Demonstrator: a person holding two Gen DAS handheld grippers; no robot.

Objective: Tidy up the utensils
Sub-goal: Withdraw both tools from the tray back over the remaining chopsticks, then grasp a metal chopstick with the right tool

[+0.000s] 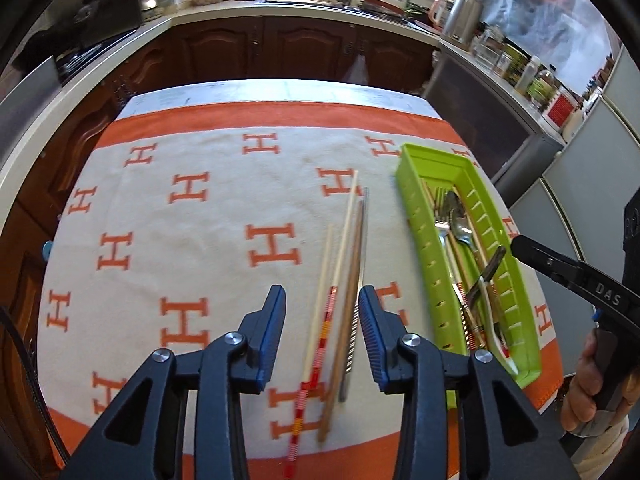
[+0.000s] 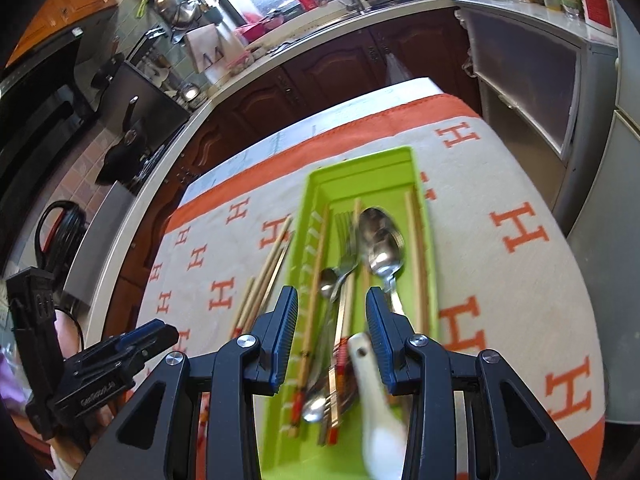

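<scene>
In the left wrist view, the left gripper (image 1: 322,334) hangs with its jaws wide apart and nothing between them, over a loose bunch of chopsticks (image 1: 345,280) lying on the cloth (image 1: 168,248) just left of the green tray (image 1: 416,216). One chopstick in the bunch has a red-and-white patterned end. The tray holds forks, spoons and more chopsticks lying lengthwise. To the right of the tray, the right gripper (image 1: 520,245) reaches in from the edge, gripped by a hand (image 1: 586,388). In the right wrist view, the right gripper (image 2: 332,338) sits over the near end of the tray (image 2: 362,170), jaws wide and gripping nothing. A white spoon (image 2: 376,412) lies blurred in the tray under them, beside metal spoons (image 2: 382,246) and a fork (image 2: 347,240). The chopsticks (image 2: 266,276) lie left of the tray, and the left gripper (image 2: 150,334) shows farther left.
</scene>
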